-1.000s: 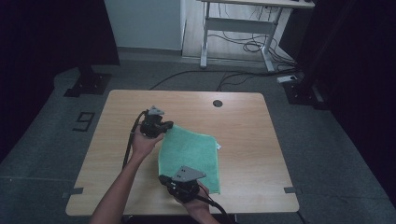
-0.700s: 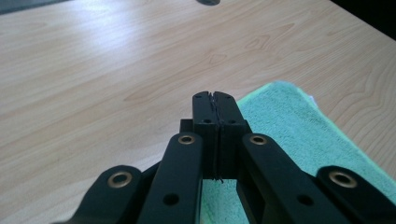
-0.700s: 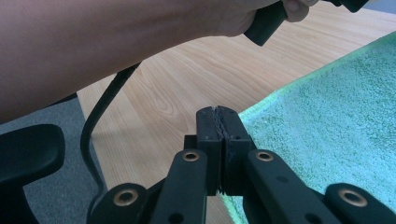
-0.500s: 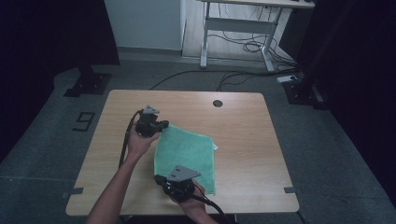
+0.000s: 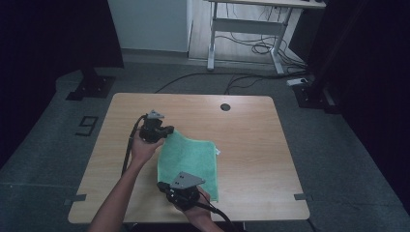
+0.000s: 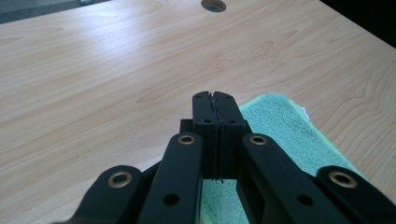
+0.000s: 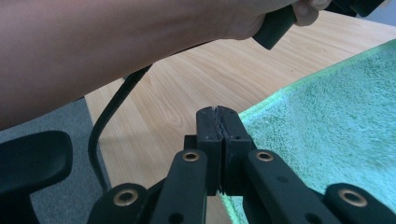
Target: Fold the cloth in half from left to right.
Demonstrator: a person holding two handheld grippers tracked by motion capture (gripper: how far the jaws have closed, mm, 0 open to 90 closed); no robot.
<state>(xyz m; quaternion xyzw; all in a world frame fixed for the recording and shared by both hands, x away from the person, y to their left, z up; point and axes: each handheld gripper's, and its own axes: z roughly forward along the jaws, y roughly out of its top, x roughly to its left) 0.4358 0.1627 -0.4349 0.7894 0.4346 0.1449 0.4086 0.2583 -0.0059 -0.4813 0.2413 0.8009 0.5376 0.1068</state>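
The green towel is laid flat on the wooden table, folded into a rough rectangle, with one edge lying directly beneath the left gripper and the opposite end reaching under the right gripper. In the left gripper view the towel is seen just below and to the right of the jaws, which are pressed fully together with nothing visibly between them. In the right gripper view the cloth spreads out to the right of the equally closed jaws, and the edge of the cloth runs just beneath the tips; whether a thin layer is pinched there cannot be told. Compared with a second ago, little is altered: the left gripper has been drawn slightly back along the towel's far corner, and the cloth's outline is kept the same. From this it is judged that a fold has been completed or a fresh hold is being sought, and that a corner must next be taken for further folding.
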